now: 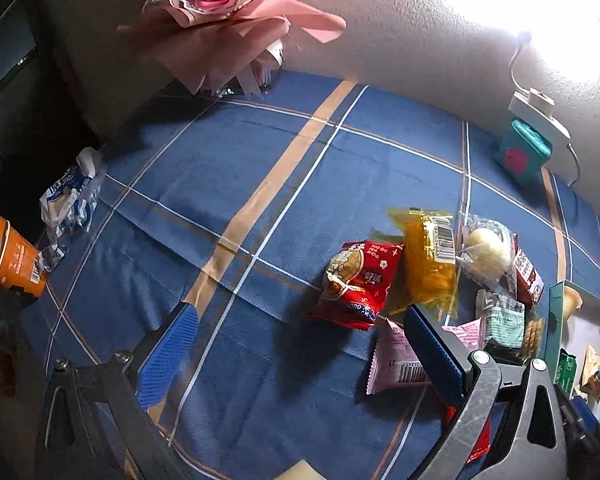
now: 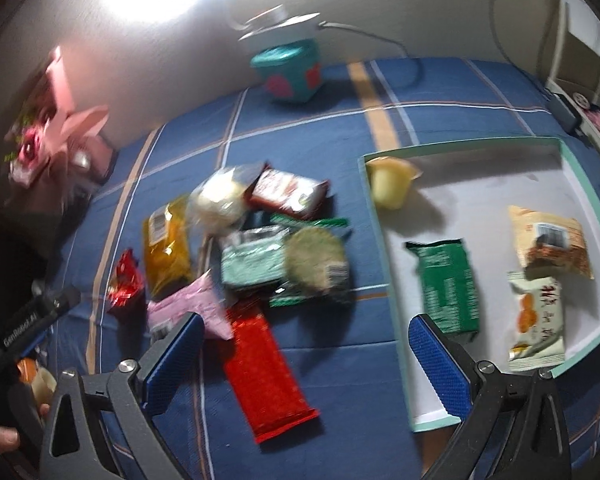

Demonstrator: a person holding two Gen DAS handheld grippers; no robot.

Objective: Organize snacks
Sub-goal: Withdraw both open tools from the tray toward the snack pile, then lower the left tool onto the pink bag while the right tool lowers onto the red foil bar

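Note:
A pile of wrapped snacks lies on the blue checked cloth: a red peanut pack [image 1: 358,280], a yellow pack [image 1: 428,258], a pink pack [image 1: 400,360], a round white bun [image 2: 220,200], a long red bar [image 2: 262,372] and a green round cracker pack [image 2: 314,262]. A mint-edged white tray [image 2: 584,184] holds a yellow jelly cup [image 2: 392,184], a green pack [image 2: 446,284] and two cracker packs. My left gripper [image 1: 300,340] is open and empty over the cloth, left of the pile. My right gripper [image 2: 304,352] is open and empty above the red bar.
A pink flower bouquet [image 1: 220,4] leans on the wall at the back. A teal box [image 1: 524,152] with a white lamp base on it stands by the wall. An orange cup [image 1: 12,260] and a blue-white wrapper [image 1: 70,196] lie at the left edge.

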